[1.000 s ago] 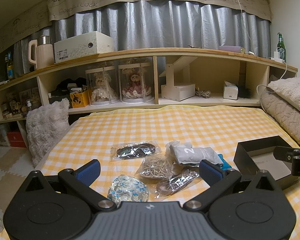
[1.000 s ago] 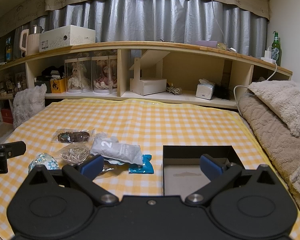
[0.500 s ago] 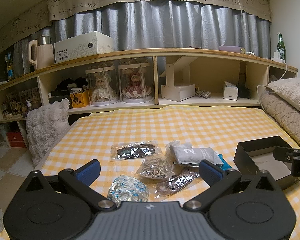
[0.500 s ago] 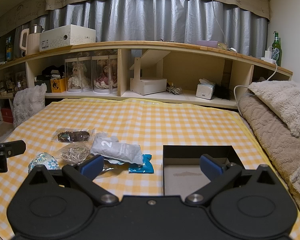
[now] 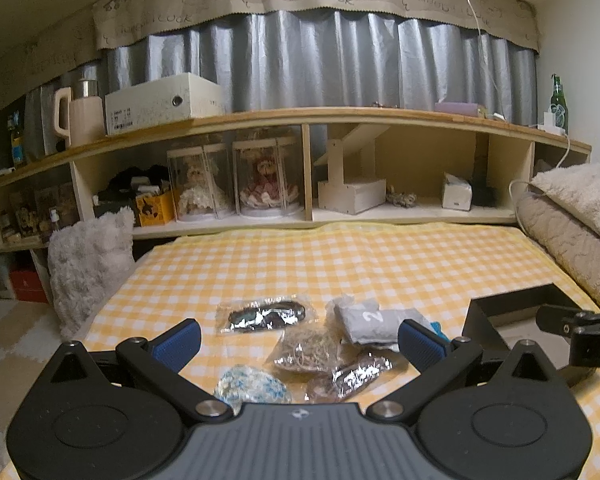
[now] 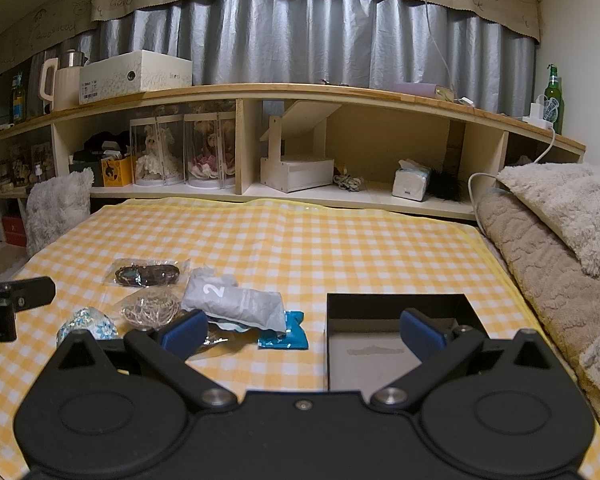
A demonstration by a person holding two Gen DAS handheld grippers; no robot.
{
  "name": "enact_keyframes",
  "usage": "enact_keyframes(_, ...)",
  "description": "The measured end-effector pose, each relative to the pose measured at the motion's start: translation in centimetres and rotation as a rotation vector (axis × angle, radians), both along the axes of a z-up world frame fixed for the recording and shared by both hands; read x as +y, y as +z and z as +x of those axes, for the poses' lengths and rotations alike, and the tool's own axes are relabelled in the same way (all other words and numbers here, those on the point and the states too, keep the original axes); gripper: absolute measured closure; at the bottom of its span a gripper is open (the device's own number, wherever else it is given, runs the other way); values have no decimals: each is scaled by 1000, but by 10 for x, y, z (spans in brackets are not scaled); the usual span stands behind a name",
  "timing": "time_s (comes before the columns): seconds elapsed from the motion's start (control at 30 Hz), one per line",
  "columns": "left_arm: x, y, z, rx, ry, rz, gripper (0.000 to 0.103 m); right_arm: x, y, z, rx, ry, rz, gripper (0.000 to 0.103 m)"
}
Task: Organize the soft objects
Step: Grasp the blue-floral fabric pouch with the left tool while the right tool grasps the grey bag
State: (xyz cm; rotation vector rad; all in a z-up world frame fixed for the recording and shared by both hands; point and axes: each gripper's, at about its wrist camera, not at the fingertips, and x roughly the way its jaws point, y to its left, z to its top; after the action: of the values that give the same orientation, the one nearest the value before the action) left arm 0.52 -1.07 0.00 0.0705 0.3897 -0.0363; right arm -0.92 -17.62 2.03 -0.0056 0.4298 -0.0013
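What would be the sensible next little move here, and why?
Probably lower the left gripper onto the bag of tan cord between its fingers. Both grippers are open and hold nothing, the black box looks empty, and all the packets lie loose on the checked cloth. The right gripper hangs nearer the box.

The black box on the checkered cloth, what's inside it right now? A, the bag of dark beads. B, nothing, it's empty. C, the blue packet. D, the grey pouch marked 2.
B: in the right wrist view the black box shows only its bare pale floor, while the grey pouch marked 2, the blue packet and the bag of dark beads all lie on the checkered cloth to its left.
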Motion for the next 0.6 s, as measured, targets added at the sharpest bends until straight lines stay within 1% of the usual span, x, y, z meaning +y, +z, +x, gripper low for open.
enact_keyframes(0.27,2,23,26,-40,16,-44,0,12,14,20,-38,24,-44,0)
enact_keyframes(0.47,7,33,59,-51,37,-20,0,15,32,46,-69,23,-51,0)
enact_keyframes(0.6,11,32,87,-32,49,22,0,14,39,68,-80,14,-71,0)
